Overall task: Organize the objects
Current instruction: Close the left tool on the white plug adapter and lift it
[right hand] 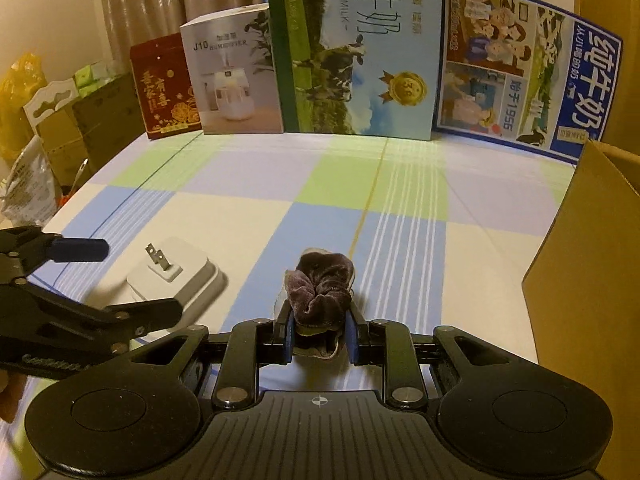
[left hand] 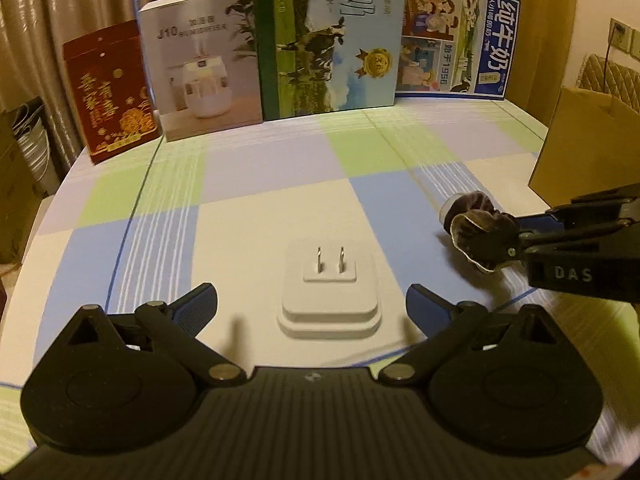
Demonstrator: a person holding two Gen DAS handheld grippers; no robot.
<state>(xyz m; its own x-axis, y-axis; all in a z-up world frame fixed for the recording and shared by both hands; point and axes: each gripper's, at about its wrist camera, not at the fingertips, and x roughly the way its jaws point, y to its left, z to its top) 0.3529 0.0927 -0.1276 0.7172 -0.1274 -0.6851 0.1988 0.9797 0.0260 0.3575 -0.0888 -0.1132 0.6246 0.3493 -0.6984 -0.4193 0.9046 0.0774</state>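
A white plug adapter [left hand: 330, 292] with two metal prongs lies flat on the checked tablecloth, between the fingers of my left gripper [left hand: 312, 300], which is open around it without touching. It also shows in the right wrist view [right hand: 176, 276]. My right gripper [right hand: 320, 332] is shut on a dark purple velvet scrunchie [right hand: 324, 292] and holds it at the cloth. In the left wrist view the scrunchie [left hand: 478, 230] and right gripper [left hand: 516, 246] are at the right.
Upright boxes line the table's back edge: a red box [left hand: 110, 92], a white humidifier box [left hand: 202, 64], a green milk box [left hand: 328, 36] and a blue milk box [left hand: 456, 36]. A brown cardboard box [right hand: 588, 260] stands at the right. Clutter [right hand: 44, 128] sits past the left edge.
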